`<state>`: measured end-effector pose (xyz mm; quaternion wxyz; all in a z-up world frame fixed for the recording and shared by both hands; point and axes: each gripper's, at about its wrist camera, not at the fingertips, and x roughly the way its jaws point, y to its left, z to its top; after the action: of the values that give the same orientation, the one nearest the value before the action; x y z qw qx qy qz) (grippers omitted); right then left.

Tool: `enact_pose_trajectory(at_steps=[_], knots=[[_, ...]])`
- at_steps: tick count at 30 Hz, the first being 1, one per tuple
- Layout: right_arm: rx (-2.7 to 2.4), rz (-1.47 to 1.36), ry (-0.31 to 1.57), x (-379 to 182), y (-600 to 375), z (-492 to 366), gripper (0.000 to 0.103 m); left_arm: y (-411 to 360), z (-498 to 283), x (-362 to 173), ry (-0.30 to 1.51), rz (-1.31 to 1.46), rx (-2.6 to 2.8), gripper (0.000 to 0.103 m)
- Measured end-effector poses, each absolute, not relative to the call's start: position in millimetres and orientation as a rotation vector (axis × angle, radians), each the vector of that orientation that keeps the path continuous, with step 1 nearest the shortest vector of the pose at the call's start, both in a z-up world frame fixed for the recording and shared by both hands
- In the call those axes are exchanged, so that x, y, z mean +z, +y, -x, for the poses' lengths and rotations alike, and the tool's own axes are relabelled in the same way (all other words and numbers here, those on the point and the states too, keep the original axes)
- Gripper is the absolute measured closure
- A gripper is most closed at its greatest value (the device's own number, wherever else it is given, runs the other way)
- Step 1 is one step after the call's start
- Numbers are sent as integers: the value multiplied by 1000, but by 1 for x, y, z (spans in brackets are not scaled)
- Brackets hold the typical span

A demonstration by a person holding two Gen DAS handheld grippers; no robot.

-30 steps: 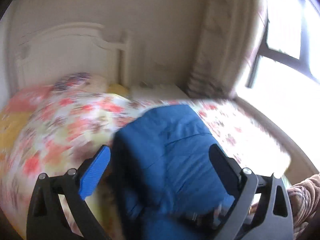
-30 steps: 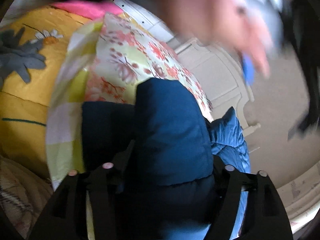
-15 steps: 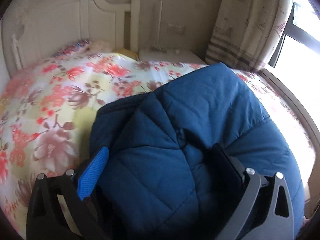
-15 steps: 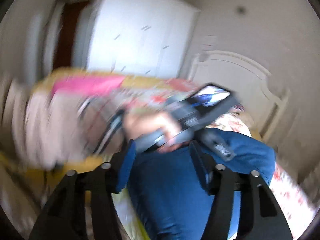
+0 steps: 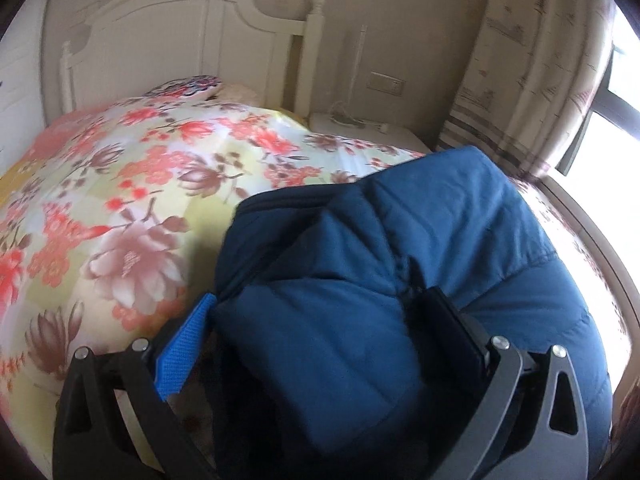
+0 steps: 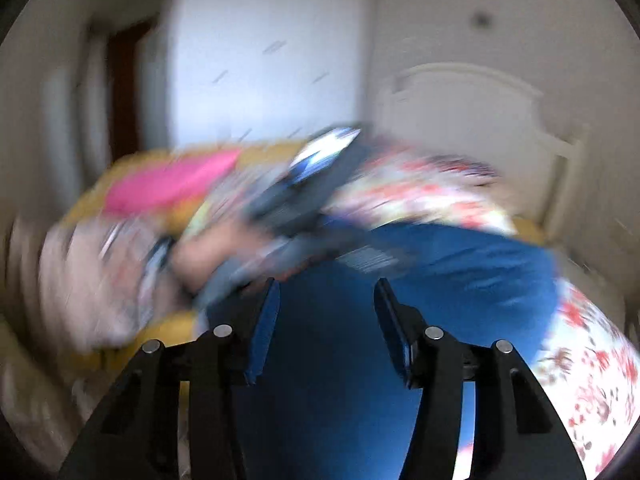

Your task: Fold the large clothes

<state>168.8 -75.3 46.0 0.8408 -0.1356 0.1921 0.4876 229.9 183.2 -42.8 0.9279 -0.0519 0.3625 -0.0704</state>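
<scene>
— Across the bed, what takes up the most room?

— A floral quilt [image 5: 132, 200], pale yellow with red and brown blossoms, covers the mattress up to a white wooden headboard [image 5: 192, 44]. On it lies the task's thing, a dark blue quilted puffer jacket [image 5: 420, 248], bunched into a thick mound on the window side of the quilt, near a beige patterned curtain [image 5: 528, 64].

— And from the other camera?

— Heavy blur. The same jacket [image 6: 460, 276] shows as a blue mass on the quilt [image 6: 592, 364], with a white wardrobe [image 6: 260, 60] behind and the headboard [image 6: 472, 108] at the right.

— How do the tongs stand?

— The left gripper [image 5: 320, 312] has its jaws spread wide around a fat fold of the jacket; padding fills the whole gap and presses against both fingers, so it grips that fold. The right gripper [image 6: 326, 304] has its jaws parted, blue fabric visible beyond them; whether anything is pinched I cannot tell through the blur.

— Anything smaller?

— A white bedside table [image 5: 368, 128] stands beside the headboard.
</scene>
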Motion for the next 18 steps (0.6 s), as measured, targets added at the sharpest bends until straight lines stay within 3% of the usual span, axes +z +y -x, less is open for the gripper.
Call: enact_pose_trajectory(at_steps=[7, 9, 10, 14, 18], knots=[[729, -10, 481, 60, -104, -329, 50, 189, -230, -46, 755, 136, -131, 2], [681, 87, 592, 34, -80, -358, 50, 189, -230, -46, 756, 143, -135, 2], [695, 184, 777, 1, -57, -384, 50, 191, -231, -46, 758, 149, -127, 2], [678, 287, 766, 3, -41, -389, 50, 206, -236, -54, 787, 243, -145, 2], [578, 147, 598, 40, -65, -374, 50, 207, -236, -56, 789, 258, -154, 2]])
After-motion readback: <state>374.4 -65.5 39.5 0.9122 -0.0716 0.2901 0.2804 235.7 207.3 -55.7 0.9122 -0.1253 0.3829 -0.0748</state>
